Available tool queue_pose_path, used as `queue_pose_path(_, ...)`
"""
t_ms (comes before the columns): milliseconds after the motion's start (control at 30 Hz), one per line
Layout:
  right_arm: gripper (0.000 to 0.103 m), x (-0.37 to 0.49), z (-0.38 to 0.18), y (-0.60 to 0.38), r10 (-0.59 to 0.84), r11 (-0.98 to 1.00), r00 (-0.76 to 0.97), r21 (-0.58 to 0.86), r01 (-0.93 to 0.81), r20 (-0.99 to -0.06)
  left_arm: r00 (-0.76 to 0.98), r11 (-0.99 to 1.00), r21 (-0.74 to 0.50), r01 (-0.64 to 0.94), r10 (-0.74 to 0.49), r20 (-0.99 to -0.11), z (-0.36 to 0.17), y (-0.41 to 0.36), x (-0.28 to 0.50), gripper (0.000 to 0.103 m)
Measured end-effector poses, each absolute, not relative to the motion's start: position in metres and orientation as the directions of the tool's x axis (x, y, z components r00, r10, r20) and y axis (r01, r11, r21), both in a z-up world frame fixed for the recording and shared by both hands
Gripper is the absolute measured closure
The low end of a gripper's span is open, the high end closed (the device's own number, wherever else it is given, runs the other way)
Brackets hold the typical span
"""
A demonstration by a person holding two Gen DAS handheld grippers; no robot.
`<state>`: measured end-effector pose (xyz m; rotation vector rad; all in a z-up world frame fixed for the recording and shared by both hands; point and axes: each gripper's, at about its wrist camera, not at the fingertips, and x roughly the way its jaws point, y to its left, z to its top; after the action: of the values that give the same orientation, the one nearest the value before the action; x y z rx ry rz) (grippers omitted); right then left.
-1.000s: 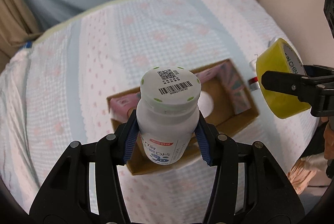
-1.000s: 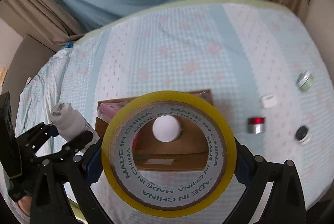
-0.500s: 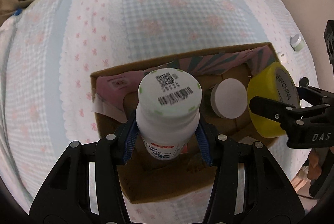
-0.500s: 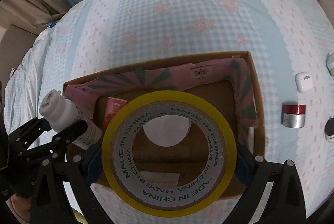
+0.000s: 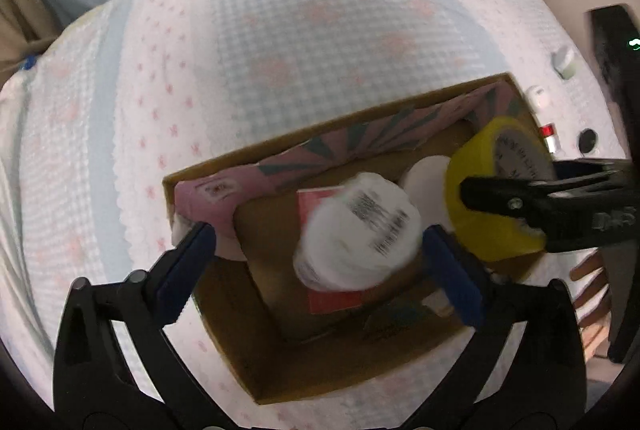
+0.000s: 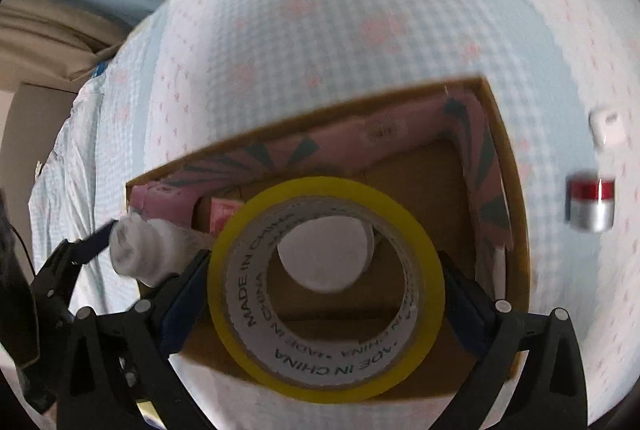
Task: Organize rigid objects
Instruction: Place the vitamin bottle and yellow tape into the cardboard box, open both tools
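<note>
A brown cardboard box with pink inner flaps lies on the checked bedspread. My left gripper is open above it, and the white bottle with a barcode cap is blurred between the spread fingers, touching neither, over a red carton in the box. The bottle also shows in the right wrist view. My right gripper holds a yellow tape roll over the box's right part; its fingers look slightly parted from the roll. A white round lid shows through the roll.
Right of the box on the bedspread lie a red and silver jar, a white earbud case, a dark round item and a small pale jar. A blue curtain hangs behind.
My left gripper has opened and let go of the white bottle, which drops tilted into the box. Both grippers have come lower over the box; the right fingers have widened around the tape roll.
</note>
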<state>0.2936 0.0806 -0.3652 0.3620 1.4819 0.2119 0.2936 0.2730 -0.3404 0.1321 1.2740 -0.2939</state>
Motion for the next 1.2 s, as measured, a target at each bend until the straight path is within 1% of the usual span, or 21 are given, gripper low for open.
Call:
queue_pose_path(67,0.0,0.29,-0.367,0.079,0.339,0.936,0.07,0.343,0.079,-0.938,0.25,0.955,-0.064,0.29,-0.141,-0.958,-0.339,0.271,0.291,0.0)
queue_pose_path(200,0.0,0.283,-0.363,0.077,0.302,0.95,0.103,0.308,0.049,-0.948,0.239,0.958,-0.074,0.275,-0.143,-0.96,-0.339,0.273,0.281,0.0)
queue_pose_path(333,0.0,0.281,-0.365,0.089,0.23,0.973,0.088,0.227,-0.043,-0.969,0.239,0.96,-0.096,0.262,-0.161,-0.958,-0.335,0.273,0.276,0.0)
queue_pose_path(400,0.0,0.279,-0.366,0.094,0.154,0.985,0.102,0.146,-0.089,-0.983,0.242,0.96,-0.094,0.263,-0.16,-0.957,-0.332,0.274,0.273,0.0)
queue_pose_path(500,0.0,0.276,-0.366,0.09,0.202,0.978,0.09,0.196,-0.07,-0.975,0.248,0.959,-0.092,0.267,-0.161,-0.955,-0.329,0.273,0.269,0.0)
queue_pose_path(667,0.0,0.268,-0.356,0.085,0.182,0.983,0.119,0.177,-0.046,-0.976,0.268,0.96,-0.089,0.264,-0.162,-0.95,-0.319,0.276,0.261,0.0)
queue_pose_path(733,0.0,0.264,-0.35,0.081,0.197,0.98,0.131,0.195,-0.028,-0.972,0.276,0.961,-0.09,0.261,-0.163,-0.947,-0.314,0.278,0.258,0.0)
queue_pose_path(1033,0.0,0.242,-0.304,0.072,0.168,0.986,0.209,0.164,-0.039,-0.963,0.337,0.968,-0.084,0.237,-0.163,-0.927,-0.279,0.282,0.231,0.0)
queue_pose_path(1200,0.0,0.221,-0.268,0.069,0.168,0.986,0.246,0.162,-0.045,-0.955,0.385,0.97,-0.066,0.233,-0.154,-0.91,-0.247,0.277,0.211,0.0)
